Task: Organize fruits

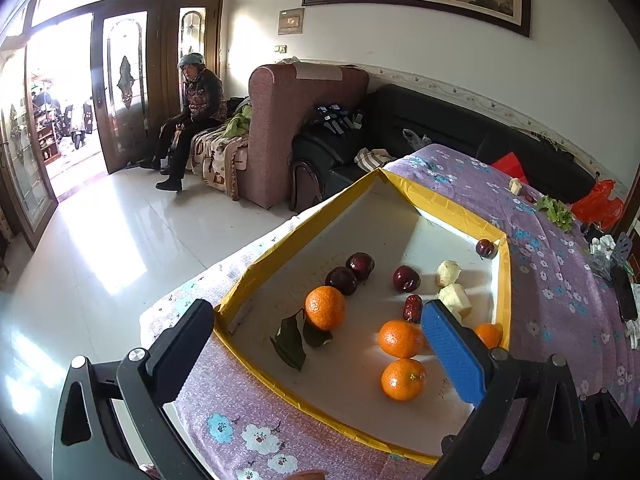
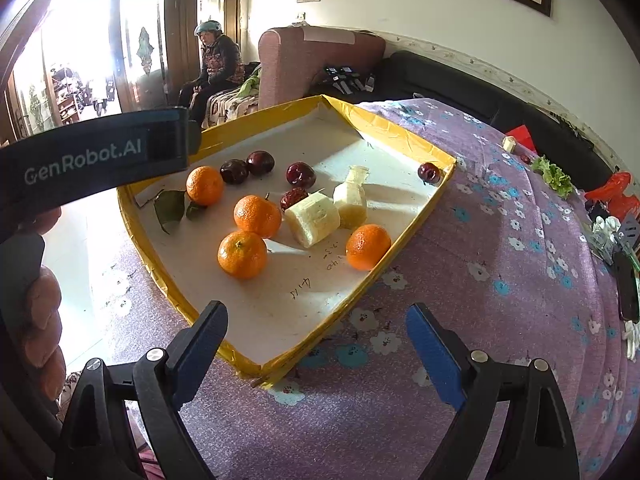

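Observation:
A shallow white tray with a yellow rim [image 1: 256,276] [image 2: 404,136] lies on a purple flowered tablecloth. In it lie several oranges [image 1: 325,307] [image 2: 242,254], several dark red plums [image 1: 406,279] [image 2: 301,174], a red date [image 1: 413,307] [image 2: 293,197], two peeled banana pieces [image 1: 448,272] [image 2: 314,219] and green leaves [image 1: 290,342] [image 2: 170,206]. My left gripper [image 1: 316,340] is open and empty above the tray's near part. My right gripper [image 2: 318,332] is open and empty over the tray's near corner.
Beyond the tray on the cloth [image 2: 500,240] lie a banana bit [image 1: 515,186], lettuce [image 1: 556,210] [image 2: 554,176], a red bag [image 1: 600,202] and dark items at the right edge. A person [image 1: 198,112] sits on a sofa behind. My left gripper's body [image 2: 92,156] crosses the right wrist view.

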Demonstrator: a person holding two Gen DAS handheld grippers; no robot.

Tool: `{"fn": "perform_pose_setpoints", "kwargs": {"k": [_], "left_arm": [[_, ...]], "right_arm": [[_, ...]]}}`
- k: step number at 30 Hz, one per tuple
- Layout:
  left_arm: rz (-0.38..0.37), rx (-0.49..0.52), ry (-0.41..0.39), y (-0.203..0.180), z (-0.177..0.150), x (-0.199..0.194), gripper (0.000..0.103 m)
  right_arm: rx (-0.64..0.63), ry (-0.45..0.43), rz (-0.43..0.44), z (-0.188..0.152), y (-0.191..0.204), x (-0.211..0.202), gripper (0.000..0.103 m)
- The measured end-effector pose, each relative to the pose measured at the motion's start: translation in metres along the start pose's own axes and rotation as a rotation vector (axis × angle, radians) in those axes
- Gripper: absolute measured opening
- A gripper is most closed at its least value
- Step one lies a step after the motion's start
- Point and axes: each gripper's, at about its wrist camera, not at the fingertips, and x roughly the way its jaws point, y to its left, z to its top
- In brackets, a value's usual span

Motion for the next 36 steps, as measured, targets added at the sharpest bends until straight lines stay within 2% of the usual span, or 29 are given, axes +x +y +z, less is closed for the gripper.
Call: {"fn": "perform_pose_setpoints", "kwargs": {"k": [16, 28, 36], "left_arm": [[-0.038, 0.005, 0.013, 0.001, -0.004, -0.001, 0.103], [-0.029, 0.007, 0.044, 0.003, -0.009, 0.003, 0.103], [-0.017, 0.018, 0.025, 0.001, -0.008, -0.004, 0.103]], "right_arm": [[0.008, -0.003, -0.001, 0.002, 0.002, -0.002, 0.094], [-0.007, -0.011, 0.001, 0.002, 0.008, -0.004, 0.094], [-0.009, -0.019, 0.005, 0.002, 0.012, -0.008, 0.094]]}}
